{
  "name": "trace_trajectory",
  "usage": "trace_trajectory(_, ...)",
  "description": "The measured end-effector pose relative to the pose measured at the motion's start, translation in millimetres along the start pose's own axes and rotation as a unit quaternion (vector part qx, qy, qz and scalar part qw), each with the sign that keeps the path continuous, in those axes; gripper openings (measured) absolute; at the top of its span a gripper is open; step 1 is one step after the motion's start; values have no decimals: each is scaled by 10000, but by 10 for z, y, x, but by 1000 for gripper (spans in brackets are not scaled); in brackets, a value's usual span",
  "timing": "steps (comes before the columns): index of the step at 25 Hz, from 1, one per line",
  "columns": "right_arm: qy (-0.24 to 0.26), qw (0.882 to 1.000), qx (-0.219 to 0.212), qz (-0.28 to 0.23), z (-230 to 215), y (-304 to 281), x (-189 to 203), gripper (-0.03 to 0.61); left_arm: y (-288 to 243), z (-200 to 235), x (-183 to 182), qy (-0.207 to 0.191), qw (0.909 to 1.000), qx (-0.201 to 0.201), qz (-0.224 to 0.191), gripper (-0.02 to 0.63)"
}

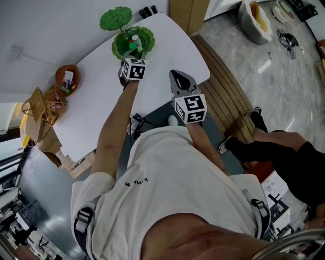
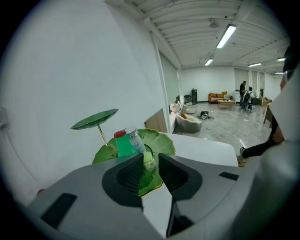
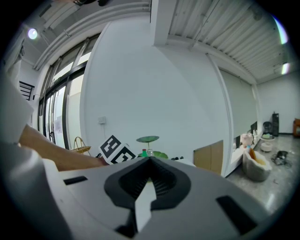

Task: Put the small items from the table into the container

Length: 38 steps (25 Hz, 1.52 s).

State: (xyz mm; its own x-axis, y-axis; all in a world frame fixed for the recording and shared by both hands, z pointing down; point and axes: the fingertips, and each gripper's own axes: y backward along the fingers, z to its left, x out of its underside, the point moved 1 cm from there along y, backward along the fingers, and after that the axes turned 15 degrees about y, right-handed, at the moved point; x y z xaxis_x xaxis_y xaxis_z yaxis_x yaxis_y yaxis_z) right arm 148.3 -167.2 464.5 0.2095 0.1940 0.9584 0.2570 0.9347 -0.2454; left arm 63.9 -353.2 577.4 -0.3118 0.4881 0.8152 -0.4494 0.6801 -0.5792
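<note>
A green leaf-shaped dish [image 1: 145,36] stands at the far end of the white table [image 1: 167,45], with a leaf lid on a stalk [image 1: 116,18] behind it. In the dish lean a green bottle with a red cap [image 2: 123,144] and a clear bottle [image 2: 137,140]. My left gripper [image 1: 133,55] hovers over the dish's near rim. Its jaws stand a little apart with a small pale-capped jar [image 2: 149,162] filling the gap between them [image 2: 150,165]. My right gripper [image 1: 177,76] is lower right, over the table's near edge, shut and empty [image 3: 150,161].
A brown bowl [image 1: 67,78] with small things and a wire basket [image 1: 38,104] sit at the table's left end. A cardboard box [image 1: 189,12] stands beyond the table. A wooden bench [image 1: 223,96] runs along the right, and a person's leg [image 1: 284,152] is beside it.
</note>
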Motion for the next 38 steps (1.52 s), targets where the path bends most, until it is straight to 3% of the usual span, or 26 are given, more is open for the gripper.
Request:
trace_trajectory(9,11,10000,-63,-35,60,1,-21,3,160,-37,-92,102,9996,-8,-263,90)
trace_trajectory(18,24,9999,-92,-93,116,37,-77,3,610,13,-249,532,9949,-22,-856,5)
trace_trajectory(38,215,9968,-697,-338,783,-77,-303,3,1763,314,122,1439,9781,-332,-1467,3)
